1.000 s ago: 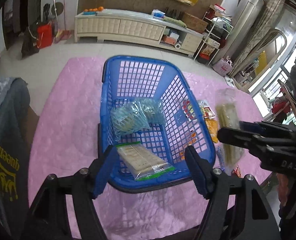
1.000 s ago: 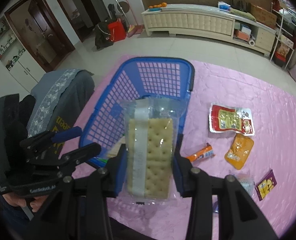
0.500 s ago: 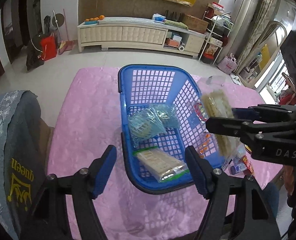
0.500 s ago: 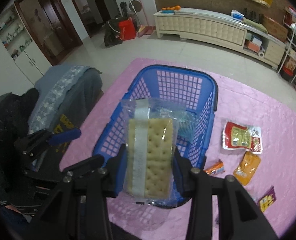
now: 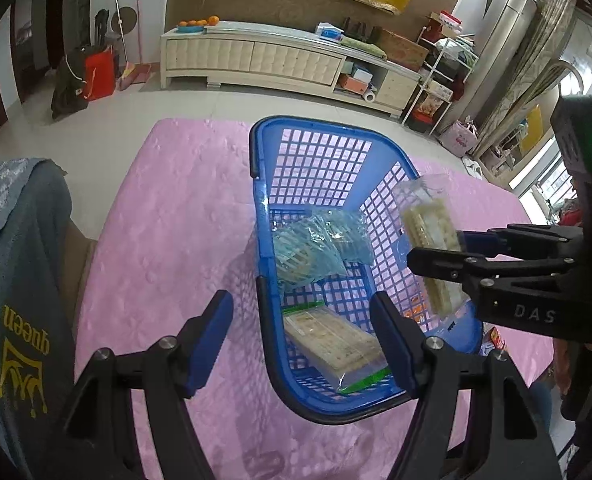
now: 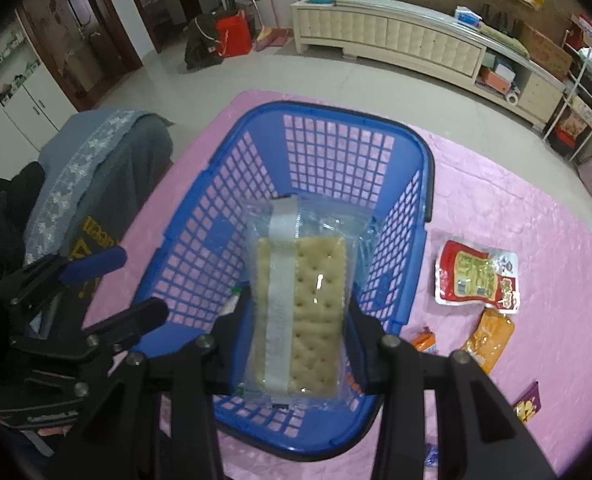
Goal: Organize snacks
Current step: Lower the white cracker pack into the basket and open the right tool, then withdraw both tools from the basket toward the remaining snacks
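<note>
A: While we look along the right gripper [image 6: 300, 322], its jaws are clamped on a clear cracker packet [image 6: 299, 312], held upright above the blue basket [image 6: 327, 152] on the pink tablecloth [image 6: 515, 216].

B: And our left gripper [image 5: 301, 334] stands wide with nothing between its fingers, straddling the basket's near-left rim without touching it, as far as we can tell.

A: Inside the basket we see a light-blue snack bag [image 5: 315, 248] and another cracker pack [image 5: 331, 340] lying flat.

B: Outside, to the right, a red pouch [image 6: 475, 280], an orange pouch [image 6: 489, 338] and a purple packet [image 6: 529, 402] lie on the cloth.
</note>
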A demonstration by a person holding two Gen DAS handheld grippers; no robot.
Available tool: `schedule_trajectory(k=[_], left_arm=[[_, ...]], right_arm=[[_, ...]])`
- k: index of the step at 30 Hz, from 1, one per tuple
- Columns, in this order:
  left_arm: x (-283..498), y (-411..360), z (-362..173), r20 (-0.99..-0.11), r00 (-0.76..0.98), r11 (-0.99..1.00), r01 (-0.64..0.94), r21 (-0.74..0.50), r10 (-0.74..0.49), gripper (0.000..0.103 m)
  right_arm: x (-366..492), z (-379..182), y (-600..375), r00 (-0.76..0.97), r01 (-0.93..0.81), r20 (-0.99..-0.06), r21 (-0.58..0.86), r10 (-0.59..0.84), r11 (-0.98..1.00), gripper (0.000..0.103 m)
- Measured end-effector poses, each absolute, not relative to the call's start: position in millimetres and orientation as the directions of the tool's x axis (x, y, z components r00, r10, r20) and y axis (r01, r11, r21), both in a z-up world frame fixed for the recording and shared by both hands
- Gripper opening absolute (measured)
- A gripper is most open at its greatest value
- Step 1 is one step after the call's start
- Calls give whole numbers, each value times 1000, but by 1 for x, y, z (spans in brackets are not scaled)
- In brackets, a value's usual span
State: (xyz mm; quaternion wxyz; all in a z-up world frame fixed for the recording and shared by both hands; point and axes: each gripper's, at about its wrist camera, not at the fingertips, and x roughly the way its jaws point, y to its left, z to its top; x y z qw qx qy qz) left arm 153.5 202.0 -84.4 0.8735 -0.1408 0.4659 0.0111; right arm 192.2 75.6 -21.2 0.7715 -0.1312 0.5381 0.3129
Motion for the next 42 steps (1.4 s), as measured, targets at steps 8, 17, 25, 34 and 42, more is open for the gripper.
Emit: schedule_trajectory(k=[8, 17, 25, 34, 42], left_arm=[[152, 192, -80, -819, 568, 965, -165, -205, -77, 69], [140, 166, -62, -807, 585, 969, -144, -200, -80, 69], [126, 121, -32, -781, 620, 985, -75, -157, -78, 69], [120, 69, -7, -751, 651, 991, 16, -130, -108, 69], [122, 23, -9, -723, 676, 990, 91, -108, -141, 81]], right_arm=[[186, -18, 65, 245, -618, -911, 117, 332, 777, 72], [169, 6, 22, 294, -591, -888, 122, 354, 797, 78], [152, 35, -30, 346, -564, -861, 127, 373, 816, 78], [133, 66, -91, 422, -529, -826, 111, 374, 841, 78], [128, 58, -145, 452, -472, -830, 89, 327, 877, 80]])
